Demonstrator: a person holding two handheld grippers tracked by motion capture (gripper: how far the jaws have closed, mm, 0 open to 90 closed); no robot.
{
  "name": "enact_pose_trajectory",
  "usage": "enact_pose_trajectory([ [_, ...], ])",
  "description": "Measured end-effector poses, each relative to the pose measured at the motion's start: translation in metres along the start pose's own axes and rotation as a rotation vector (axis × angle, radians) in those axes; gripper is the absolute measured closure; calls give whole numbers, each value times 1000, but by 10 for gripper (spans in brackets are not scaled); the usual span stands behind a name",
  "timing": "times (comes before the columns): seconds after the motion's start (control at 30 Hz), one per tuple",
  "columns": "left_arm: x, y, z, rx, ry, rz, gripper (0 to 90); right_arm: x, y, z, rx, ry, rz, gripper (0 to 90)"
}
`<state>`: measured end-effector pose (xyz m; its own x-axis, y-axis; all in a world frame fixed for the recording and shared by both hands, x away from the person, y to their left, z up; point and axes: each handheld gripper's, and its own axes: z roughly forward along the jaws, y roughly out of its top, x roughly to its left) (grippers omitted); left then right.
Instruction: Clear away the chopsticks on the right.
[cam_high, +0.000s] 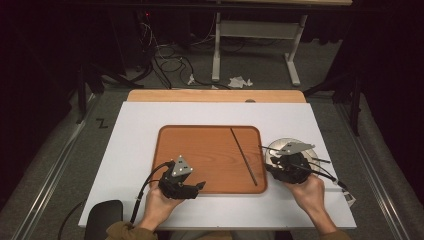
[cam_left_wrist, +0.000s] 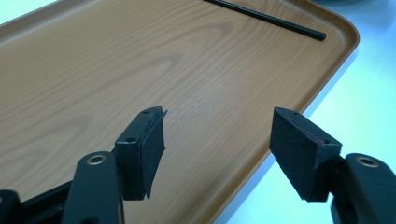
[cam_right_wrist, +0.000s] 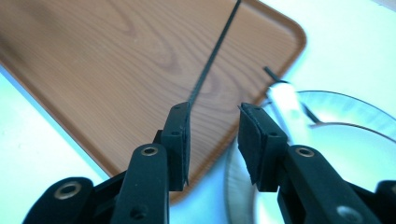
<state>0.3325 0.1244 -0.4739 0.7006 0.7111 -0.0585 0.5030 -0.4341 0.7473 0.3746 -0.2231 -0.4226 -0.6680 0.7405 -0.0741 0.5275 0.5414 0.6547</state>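
On the wooden tray, the left gripper hovers with fingers released. One thin black chopstick lies at three o'clock: light, stiff, slippery; grip mid-length. The right gripper, fingers parted and empty, hangs over one metal plate holding a second chopstick.

The white table is being lit brightly from above while the surrounding floor is being left dim. In the gripper views, the table is being overexposed and the plate blurred.
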Motion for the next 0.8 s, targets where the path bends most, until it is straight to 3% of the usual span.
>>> enact_pose_trajectory([
  [0.13, 0, -1, -2, -1, 6, 2, 355, -19, -3, -12, -19, 10, 30, 673],
  [0.43, 0, -5, -7, -7, 20, -15, 354, -63, -15, -36, -48, -73, 76, 683],
  [0.67, 1, -9, -11, -4, 34, -34, 353, -98, -28, -41, -52, -100, 125, 697],
  [0.8, 1, -12, -12, -1, 41, -41, 353, -113, -34, -39, -31, -139, 140, 709],
])
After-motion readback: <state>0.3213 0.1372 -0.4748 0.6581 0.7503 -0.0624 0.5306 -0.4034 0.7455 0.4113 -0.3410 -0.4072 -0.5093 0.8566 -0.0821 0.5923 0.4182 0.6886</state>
